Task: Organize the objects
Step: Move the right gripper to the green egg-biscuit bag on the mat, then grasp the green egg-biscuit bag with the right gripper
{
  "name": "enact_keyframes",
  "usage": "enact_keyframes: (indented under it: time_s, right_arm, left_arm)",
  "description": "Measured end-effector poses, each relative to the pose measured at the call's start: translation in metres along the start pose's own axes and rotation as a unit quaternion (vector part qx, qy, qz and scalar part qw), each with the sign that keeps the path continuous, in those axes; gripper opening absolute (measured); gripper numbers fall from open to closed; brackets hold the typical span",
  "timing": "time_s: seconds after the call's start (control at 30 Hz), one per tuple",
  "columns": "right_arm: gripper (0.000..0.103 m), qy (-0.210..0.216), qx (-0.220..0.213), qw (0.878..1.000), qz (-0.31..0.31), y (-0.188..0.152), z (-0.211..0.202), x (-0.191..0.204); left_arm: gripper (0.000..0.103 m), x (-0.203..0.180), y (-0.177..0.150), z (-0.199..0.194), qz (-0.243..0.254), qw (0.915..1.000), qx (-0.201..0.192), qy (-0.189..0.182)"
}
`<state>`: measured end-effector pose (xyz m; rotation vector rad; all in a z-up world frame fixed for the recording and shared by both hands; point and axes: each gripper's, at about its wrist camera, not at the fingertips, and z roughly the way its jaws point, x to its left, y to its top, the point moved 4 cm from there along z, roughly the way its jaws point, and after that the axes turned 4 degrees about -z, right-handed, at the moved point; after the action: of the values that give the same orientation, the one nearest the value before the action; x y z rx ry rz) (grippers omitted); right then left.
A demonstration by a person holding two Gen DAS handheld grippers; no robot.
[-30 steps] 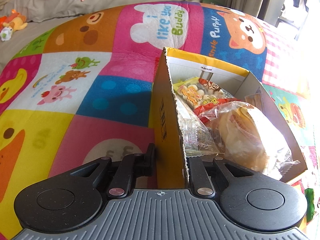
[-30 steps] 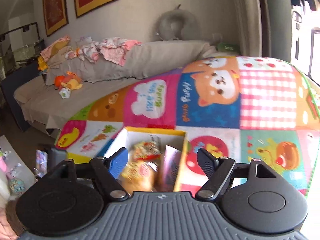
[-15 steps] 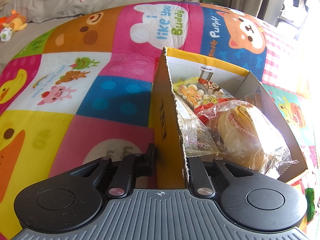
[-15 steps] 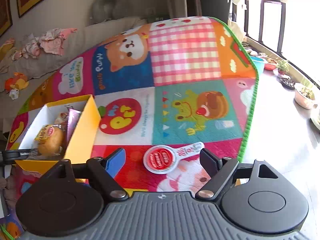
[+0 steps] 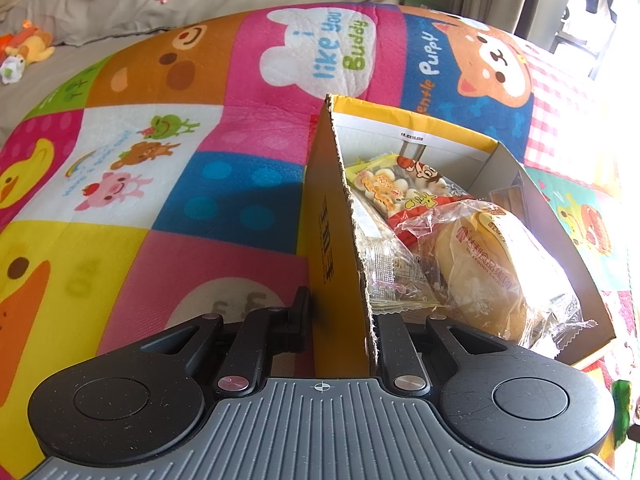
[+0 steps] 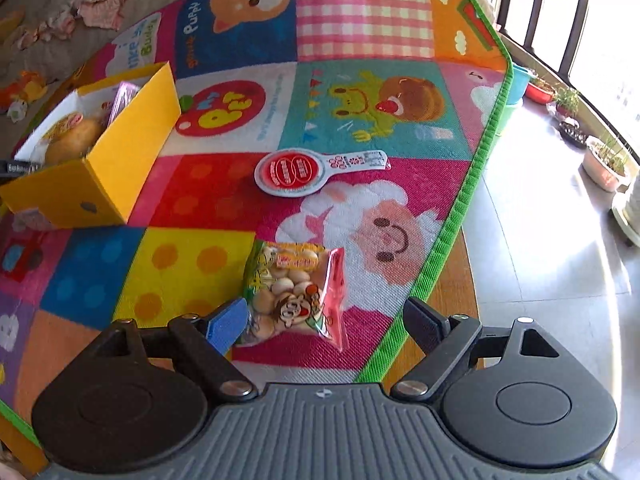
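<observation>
My left gripper (image 5: 344, 320) is shut on the near wall of a yellow cardboard box (image 5: 332, 240), one finger outside and one inside. The box holds a bagged bread bun (image 5: 492, 268), a biscuit snack bag (image 5: 400, 188) and other packets. In the right wrist view the box (image 6: 116, 156) stands at the left on the play mat. My right gripper (image 6: 324, 324) is open above a bag of round biscuits (image 6: 296, 288) lying on the mat between its fingers. A red and white paddle-shaped packet (image 6: 304, 170) lies farther out on the mat.
The colourful play mat (image 6: 360, 100) ends in a green border (image 6: 448, 236) at the right, then tiled floor with plant pots (image 6: 600, 164). A grey sofa with clothes and soft toys (image 5: 32, 46) lies behind the mat.
My right gripper swung right and down from over the box to hover over the biscuit bag near the mat's edge. My left gripper kept its hold on the box wall; the bun settled in the box.
</observation>
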<state>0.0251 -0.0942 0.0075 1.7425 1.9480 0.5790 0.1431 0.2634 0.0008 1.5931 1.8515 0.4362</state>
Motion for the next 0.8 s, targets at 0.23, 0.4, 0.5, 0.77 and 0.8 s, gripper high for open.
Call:
enact_keyframes:
  time_s: [0.23, 0.4, 0.5, 0.77, 0.8]
  right_arm:
    - [0.088, -0.058, -0.009, 0.998, -0.026, -0.006, -0.003, -0.018]
    - [0.088, -0.051, -0.030, 0.997, 0.043, 0.002, -0.010, -0.041]
    - [0.088, 0.004, -0.039, 0.995, 0.093, 0.007, -0.012, -0.039]
    - [0.088, 0.029, -0.030, 0.993, 0.113, 0.018, 0.019, -0.008]
    - [0.088, 0.027, -0.028, 0.993, 0.110, 0.018, 0.022, -0.005]
  left_arm:
    - [0.016, 0.000, 0.000, 0.000, 0.000, 1.0000, 0.000, 0.000]
    - [0.016, 0.000, 0.000, 0.000, -0.002, 1.0000, 0.000, 0.000]
    - [0.016, 0.000, 0.000, 0.000, -0.003, 1.0000, -0.001, -0.001]
    - [0.016, 0.000, 0.000, 0.000, -0.003, 1.0000, -0.001, -0.001]
    - [0.016, 0.000, 0.000, 0.000, -0.003, 1.0000, -0.001, -0.001]
